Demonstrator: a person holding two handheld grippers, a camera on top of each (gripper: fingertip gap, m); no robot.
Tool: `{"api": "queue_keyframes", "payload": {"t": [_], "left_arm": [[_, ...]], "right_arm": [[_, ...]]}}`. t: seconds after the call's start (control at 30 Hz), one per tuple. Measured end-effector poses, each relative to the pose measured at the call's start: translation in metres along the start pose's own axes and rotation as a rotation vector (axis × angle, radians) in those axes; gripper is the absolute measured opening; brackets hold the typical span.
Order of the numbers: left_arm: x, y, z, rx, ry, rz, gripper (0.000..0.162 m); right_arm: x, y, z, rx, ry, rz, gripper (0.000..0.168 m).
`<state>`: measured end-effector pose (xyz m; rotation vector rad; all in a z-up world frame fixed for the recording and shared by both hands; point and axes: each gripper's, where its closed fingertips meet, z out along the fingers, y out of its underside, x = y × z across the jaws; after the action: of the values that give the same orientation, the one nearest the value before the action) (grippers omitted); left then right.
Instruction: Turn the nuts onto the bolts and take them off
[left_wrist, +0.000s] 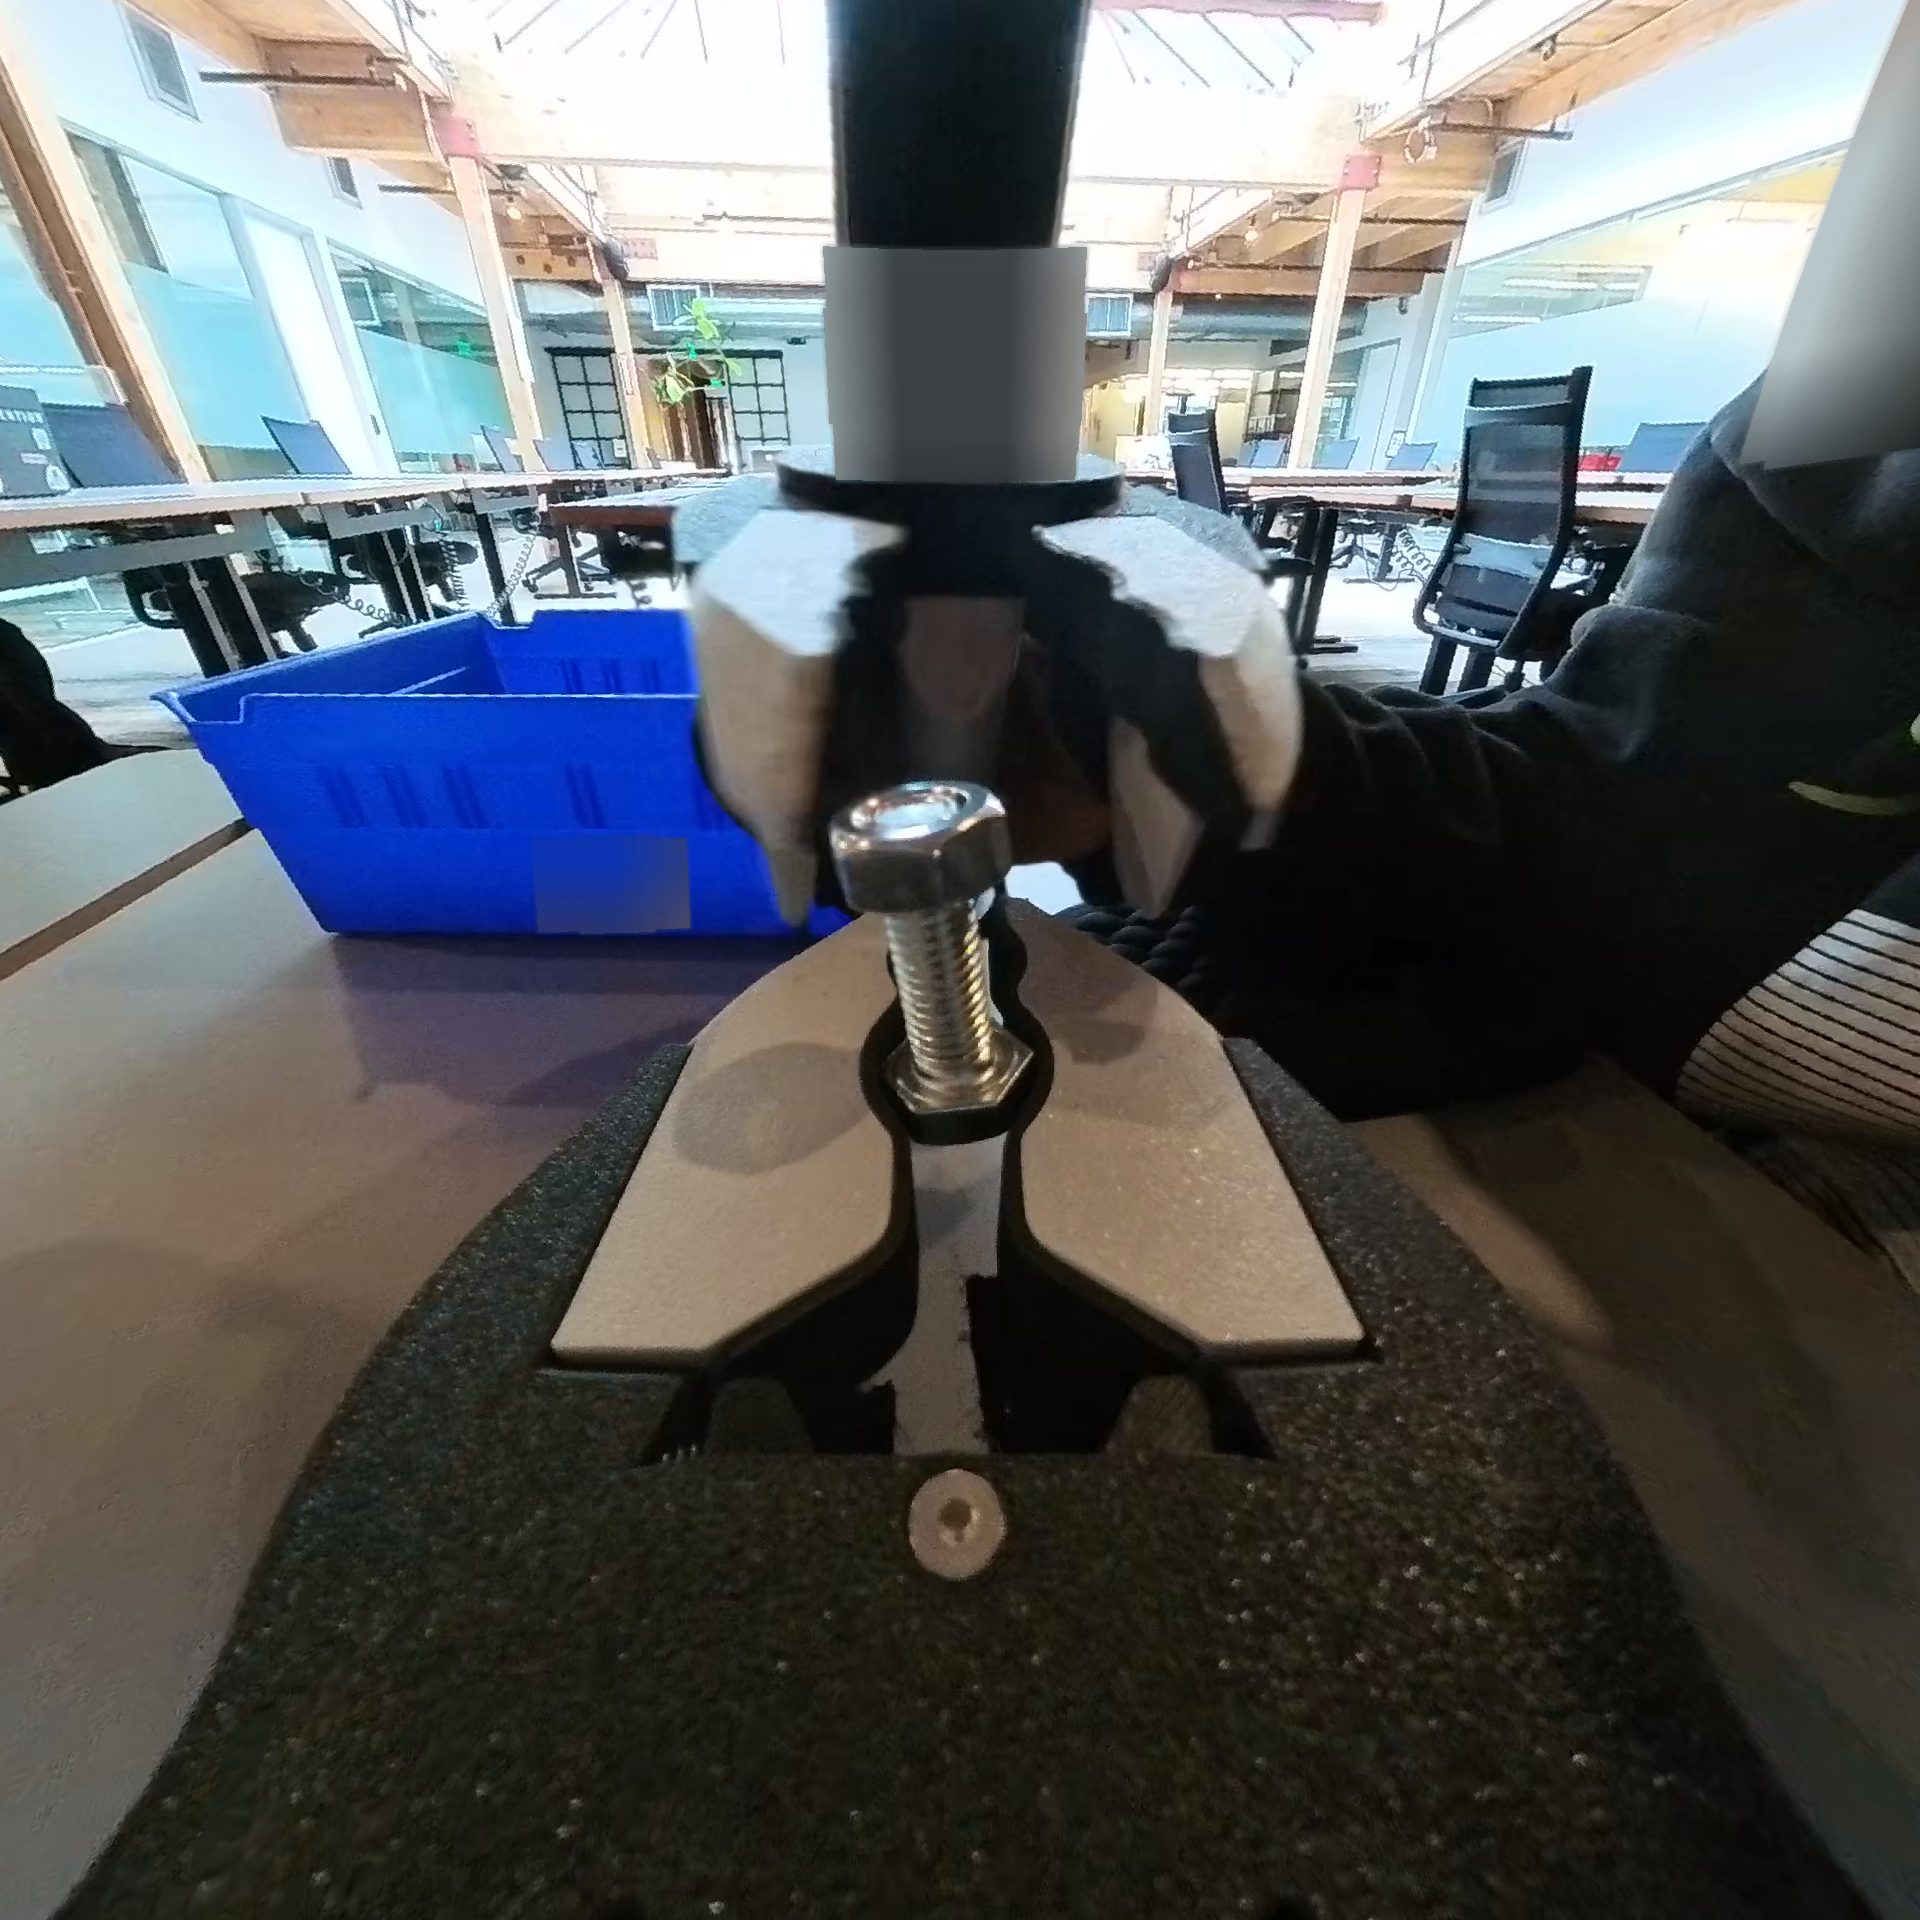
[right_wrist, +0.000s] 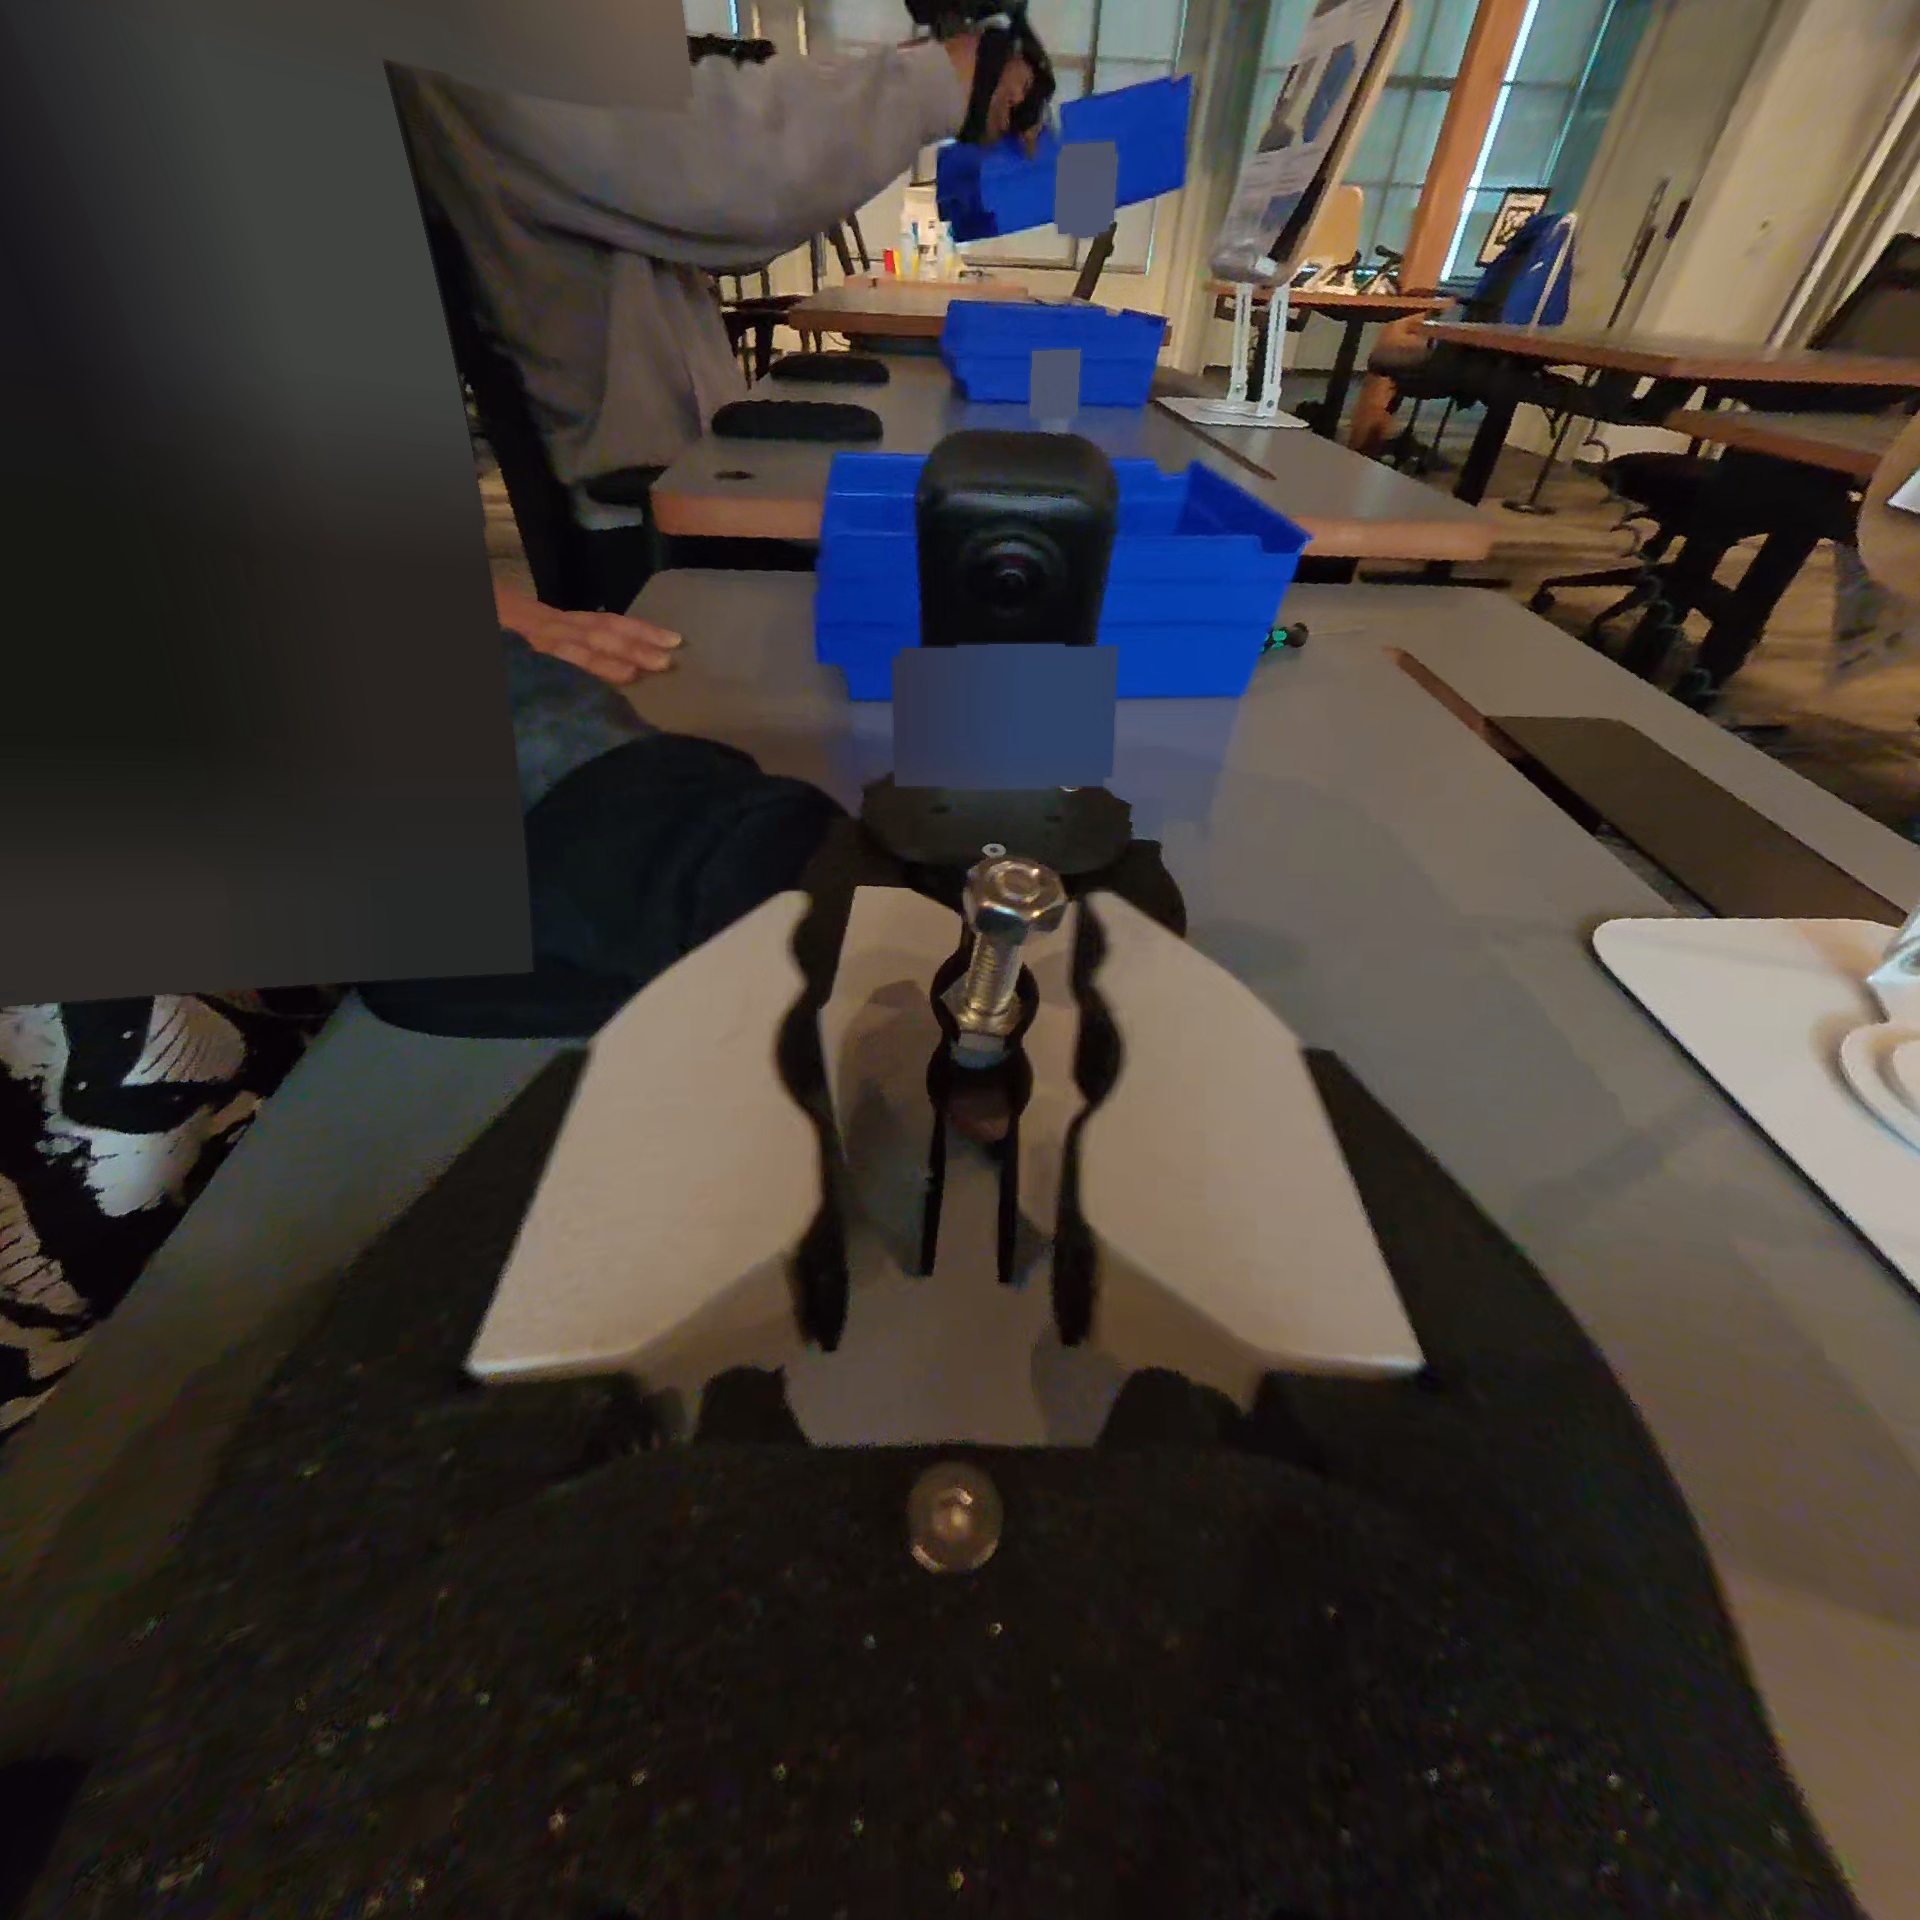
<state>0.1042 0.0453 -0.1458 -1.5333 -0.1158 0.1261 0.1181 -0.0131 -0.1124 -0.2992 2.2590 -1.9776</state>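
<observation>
A silver bolt (left_wrist: 935, 987) stands upright with its hex head (left_wrist: 920, 842) on top and a hex nut (left_wrist: 956, 1086) low on its thread. My left gripper (left_wrist: 951, 997) is shut on the nut and holds the bolt above the grey table (left_wrist: 208, 1143). My right gripper (right_wrist: 956, 925) faces it, open, with one finger on each side of the bolt head (right_wrist: 1013, 904) and a gap on both sides. In the left wrist view the right gripper (left_wrist: 971, 899) is blurred behind the head. In the right wrist view the left gripper's black pads (right_wrist: 945, 1049) clasp the nut (right_wrist: 982, 1023).
A blue bin (left_wrist: 447, 790) stands on the table behind the grippers and also shows in the right wrist view (right_wrist: 1195, 603). A white tray (right_wrist: 1745, 1039) lies at the right. A person's hand (right_wrist: 613, 634) rests on the table at the left. A dark sleeve (left_wrist: 1455, 883) fills the right. Spacing between my two grippers at the tips: around 6 cm.
</observation>
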Motion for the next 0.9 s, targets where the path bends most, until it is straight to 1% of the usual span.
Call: {"api": "queue_keyframes", "payload": {"t": [0.03, 0.07, 0.1, 0.13, 0.17, 0.2, 0.27, 0.3, 0.37, 0.4, 0.43, 0.47, 0.5, 0.57, 0.6, 0.63, 0.67, 0.73, 0.77, 0.83, 0.87, 0.9], "left_arm": [[0.000, 0.000, 0.000, 0.001, -0.001, 0.001, 0.012], [0.000, 0.000, 0.000, 0.002, -0.001, 0.002, 0.012], [0.000, 0.000, 0.000, 0.003, -0.002, -0.001, 0.012], [0.000, -0.001, 0.000, 0.004, -0.002, -0.002, 0.012], [0.000, 0.000, 0.000, 0.003, -0.001, 0.000, 0.012], [0.000, 0.000, 0.000, -0.001, 0.001, 0.002, 0.012], [0.000, 0.000, 0.000, -0.003, 0.003, 0.002, 0.012], [0.000, 0.000, 0.000, -0.002, 0.004, 0.001, 0.012], [0.000, 0.000, 0.000, -0.002, 0.004, -0.001, 0.012], [0.000, 0.000, 0.000, -0.002, 0.004, -0.001, 0.012], [0.000, 0.000, 0.000, -0.001, 0.004, -0.002, 0.012], [0.001, 0.000, 0.000, 0.000, 0.005, 0.002, 0.012], [0.001, 0.000, 0.000, -0.002, 0.006, 0.005, 0.012], [0.000, -0.001, 0.000, 0.003, 0.002, -0.004, 0.012], [0.000, -0.001, 0.000, 0.005, 0.003, -0.007, 0.012], [0.000, -0.001, 0.000, 0.004, 0.003, -0.004, 0.012], [0.000, 0.000, 0.000, 0.000, 0.004, -0.002, 0.012], [0.001, 0.000, 0.000, -0.002, 0.006, -0.001, 0.012], [0.001, 0.000, 0.000, -0.001, 0.007, -0.001, 0.012], [0.001, 0.000, 0.000, -0.001, 0.006, -0.002, 0.012], [0.000, 0.000, 0.000, -0.001, 0.005, -0.003, 0.012], [0.000, -0.001, 0.000, 0.001, 0.005, -0.003, 0.012]], "right_arm": [[0.000, 0.000, -0.002, 0.000, 0.006, -0.006, 0.037], [0.000, -0.001, -0.005, 0.003, 0.005, -0.013, 0.023], [-0.006, -0.003, -0.010, 0.021, -0.035, -0.023, 0.000], [-0.009, -0.008, -0.013, 0.057, -0.050, -0.023, 0.000], [-0.005, -0.011, -0.014, 0.080, -0.030, -0.018, 0.000], [-0.001, -0.012, -0.014, 0.083, -0.007, -0.010, 0.013], [0.009, -0.006, -0.007, 0.048, 0.047, 0.022, 0.054], [0.010, -0.002, -0.003, 0.020, 0.049, 0.031, 0.062], [0.005, 0.004, 0.004, -0.022, 0.021, 0.024, 0.062], [0.001, 0.005, 0.005, -0.031, 0.007, 0.012, 0.058], [-0.003, 0.005, 0.004, -0.036, -0.011, -0.001, 0.045], [-0.001, 0.005, 0.002, -0.035, 0.004, -0.008, 0.041], [0.000, 0.005, -0.002, -0.035, 0.015, -0.016, 0.032], [-0.007, -0.003, -0.009, 0.028, -0.039, -0.024, 0.000], [-0.008, -0.009, -0.011, 0.068, -0.046, -0.015, 0.000], [-0.005, -0.010, -0.011, 0.075, -0.035, -0.008, 0.003], [-0.002, -0.007, -0.009, 0.057, -0.013, -0.003, 0.017], [0.008, 0.000, -0.004, 0.010, 0.048, 0.008, 0.051], [0.009, 0.002, -0.001, -0.005, 0.050, 0.014, 0.059], [0.004, 0.003, 0.003, -0.012, 0.024, 0.013, 0.057], [0.003, 0.003, 0.002, -0.012, 0.016, 0.005, 0.052], [0.000, 0.002, 0.000, -0.014, 0.006, -0.005, 0.035]]}}
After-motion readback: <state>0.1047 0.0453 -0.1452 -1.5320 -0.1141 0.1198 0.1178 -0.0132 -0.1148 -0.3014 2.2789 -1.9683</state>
